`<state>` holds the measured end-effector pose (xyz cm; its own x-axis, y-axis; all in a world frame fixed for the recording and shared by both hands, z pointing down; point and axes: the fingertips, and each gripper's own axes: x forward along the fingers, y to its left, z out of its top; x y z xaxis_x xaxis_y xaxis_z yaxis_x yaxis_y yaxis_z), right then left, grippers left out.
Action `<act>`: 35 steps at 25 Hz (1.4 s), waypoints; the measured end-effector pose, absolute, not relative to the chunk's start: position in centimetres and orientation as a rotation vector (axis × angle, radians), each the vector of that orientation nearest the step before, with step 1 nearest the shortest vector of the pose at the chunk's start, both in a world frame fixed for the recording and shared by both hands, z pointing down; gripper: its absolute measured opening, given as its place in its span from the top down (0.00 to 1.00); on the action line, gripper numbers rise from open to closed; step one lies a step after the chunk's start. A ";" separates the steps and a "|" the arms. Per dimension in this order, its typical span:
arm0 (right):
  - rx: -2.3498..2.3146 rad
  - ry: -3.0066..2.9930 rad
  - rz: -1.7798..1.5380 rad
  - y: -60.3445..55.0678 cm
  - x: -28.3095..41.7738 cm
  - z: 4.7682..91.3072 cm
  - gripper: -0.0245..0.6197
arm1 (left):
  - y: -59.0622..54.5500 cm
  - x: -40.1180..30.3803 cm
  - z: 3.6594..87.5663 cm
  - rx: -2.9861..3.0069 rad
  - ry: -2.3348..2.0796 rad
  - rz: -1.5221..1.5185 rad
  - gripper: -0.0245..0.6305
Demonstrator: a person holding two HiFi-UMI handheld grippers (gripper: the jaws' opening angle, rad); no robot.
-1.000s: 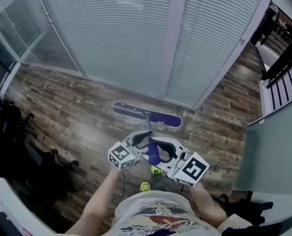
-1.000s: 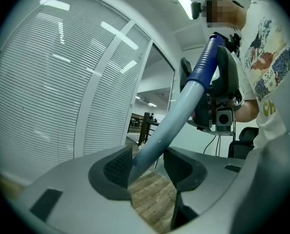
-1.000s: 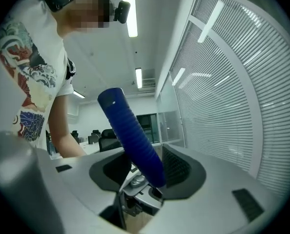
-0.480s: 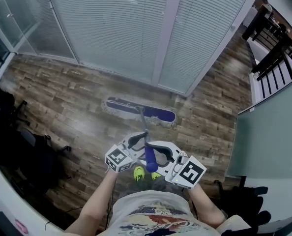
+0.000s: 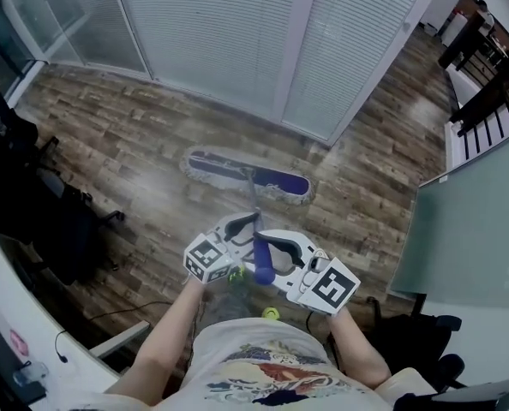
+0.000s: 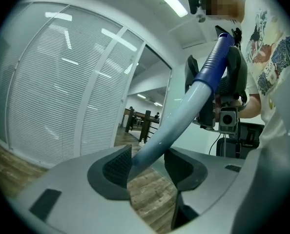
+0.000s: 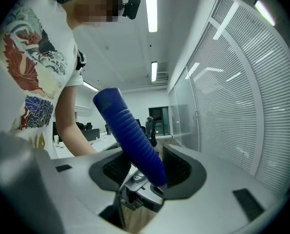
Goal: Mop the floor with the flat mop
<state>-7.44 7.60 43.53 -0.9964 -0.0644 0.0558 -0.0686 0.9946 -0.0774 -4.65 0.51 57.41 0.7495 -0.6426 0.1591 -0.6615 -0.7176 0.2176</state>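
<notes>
The right gripper (image 7: 145,167) has its two jaws squeezed on the blue grip (image 7: 130,130) at the top end of the flat mop. The left gripper (image 6: 147,160) sits lower down, with the pale pole (image 6: 184,111) running between its jaws. Those jaws have just been opening a bit. The pole leans on one pad (image 6: 116,167), and I think the hold there is loose.

In the head view, both grippers are in the lower middle of the frame, in front of the person's shirt. The left gripper (image 5: 242,227) is a little higher in the frame than the right gripper (image 5: 272,251). The pole goes up the frame to the mop head (image 5: 250,174), which lies flat on the wood floor (image 5: 134,169) near the middle.

To mop well, I think the top gripper should hold tight and do the pushing. The lower one can let the pole slide and just steer. The mop head needs to stay flat on the floor, and each pass should run next to the last one so no strip is missed.

Other things are close by. A wall of glass and white blinds (image 5: 220,32) fills the top of the frame, just past the mop head, so a long push would bump it. Black chairs (image 5: 57,229) stand at the left edge. A thin cable (image 5: 126,311) lies on the floor at the lower left and could catch the mop. A grey-green panel (image 5: 469,221) closes off the right side.
</notes>
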 end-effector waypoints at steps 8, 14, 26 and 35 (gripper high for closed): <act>-0.061 -3.137 0.035 19.6 2.2 44.4 0.67 | 11.9 5.0 58.7 2.669 -1.088 0.166 0.68; -0.190 -2.956 -0.026 27.2 7.9 47.3 0.67 | 19.1 9.7 59.3 2.654 -1.093 0.223 0.68; -0.264 -2.988 -0.003 31.4 11.1 50.3 0.65 | 22.8 13.0 62.3 2.700 -1.005 0.419 0.67; -0.278 -2.988 -0.025 26.4 8.7 51.3 0.65 | 17.6 10.7 63.5 2.677 -1.027 0.470 0.67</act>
